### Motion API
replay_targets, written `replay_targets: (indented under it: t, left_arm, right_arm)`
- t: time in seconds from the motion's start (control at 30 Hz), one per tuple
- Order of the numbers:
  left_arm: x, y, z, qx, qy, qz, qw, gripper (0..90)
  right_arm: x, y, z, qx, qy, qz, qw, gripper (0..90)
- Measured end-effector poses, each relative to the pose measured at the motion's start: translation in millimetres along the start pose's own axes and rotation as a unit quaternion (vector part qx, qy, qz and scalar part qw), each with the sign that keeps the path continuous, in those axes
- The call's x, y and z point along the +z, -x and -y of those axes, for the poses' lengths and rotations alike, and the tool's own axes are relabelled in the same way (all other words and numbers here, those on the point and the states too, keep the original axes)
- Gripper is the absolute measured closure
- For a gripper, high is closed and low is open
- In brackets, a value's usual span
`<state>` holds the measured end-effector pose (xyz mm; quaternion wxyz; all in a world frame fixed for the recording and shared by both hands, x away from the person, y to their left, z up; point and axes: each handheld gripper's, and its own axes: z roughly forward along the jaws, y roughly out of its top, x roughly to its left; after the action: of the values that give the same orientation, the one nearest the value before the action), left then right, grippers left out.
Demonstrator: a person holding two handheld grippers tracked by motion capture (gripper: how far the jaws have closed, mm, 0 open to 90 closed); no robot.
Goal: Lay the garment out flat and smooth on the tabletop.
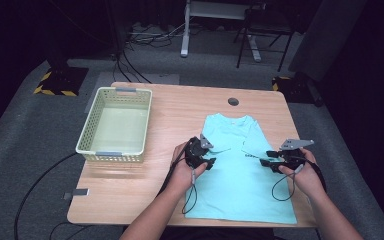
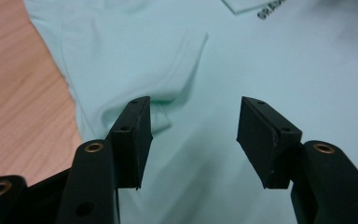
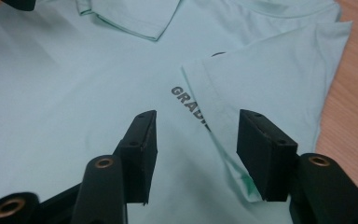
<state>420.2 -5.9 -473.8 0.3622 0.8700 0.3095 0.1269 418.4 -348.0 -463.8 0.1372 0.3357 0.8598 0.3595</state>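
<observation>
T-shirt (image 1: 240,165) lies flat under the left gripper (image 1: 206,163) and right gripper (image 1: 269,159), both spread apart.

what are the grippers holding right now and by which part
Nothing is held: the left gripper and right gripper both stand open over the t-shirt, jaws apart above its folded-in sleeves.

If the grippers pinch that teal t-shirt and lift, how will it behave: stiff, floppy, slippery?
Likely floppy: the t-shirt lies flat with both sleeves folded in and soft creases near the left gripper. Probably light, so it would drape and unfold when lifted. A push may bunch it on the wooden table instead of sliding it.
</observation>
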Motion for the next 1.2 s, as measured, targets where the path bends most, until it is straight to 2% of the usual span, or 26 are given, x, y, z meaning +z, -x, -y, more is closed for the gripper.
replay_targets:
  t: [0.13,0.2,0.33,0.37,0.43,0.47,0.6,0.97,1.2]
  left_arm:
    - [0.6,12.2,10.6,0.015,-0.021,0.007,0.9996,43.3]
    - [0.4,15.6,14.7,0.029,-0.028,0.000,0.9992,42.5]
    - [1.8,19.0,22.9,0.031,-0.040,0.008,0.9987,42.8]
    - [2.0,19.8,26.2,0.028,-0.025,0.012,0.9992,42.9]
    - [0.7,20.9,30.1,0.020,-0.016,0.022,0.9994,45.4]
    - [-0.5,22.0,31.6,0.021,-0.015,0.022,0.9994,47.2]
    - [-6.0,34.0,39.6,0.032,-0.004,0.032,0.9990,51.6]
    - [-21.6,67.1,62.0,0.057,0.018,0.058,0.9965,51.5]
    - [-27.1,75.3,67.8,0.055,0.018,0.058,0.9966,51.0]
  right_arm:
    - [2.8,-4.6,10.2,-0.001,-0.014,0.001,0.9999,46.9]
    - [3.2,-6.7,16.8,0.000,-0.023,0.000,0.9997,46.6]
    - [3.7,-9.1,25.8,-0.006,-0.034,0.005,0.9994,45.4]
    - [4.7,-9.6,28.5,-0.008,-0.037,0.005,0.9993,45.0]
    - [5.8,-10.8,33.2,-0.001,-0.028,0.005,0.9996,42.1]
    - [5.2,-12.1,37.9,0.001,-0.014,0.002,0.9999,39.9]
    - [2.7,-15.5,45.8,0.000,0.006,0.001,1.0000,40.0]
    - [-15.0,-38.7,67.7,-0.004,0.021,-0.002,0.9998,40.1]
    - [-23.6,-50.7,78.6,0.001,0.029,0.004,0.9996,40.1]
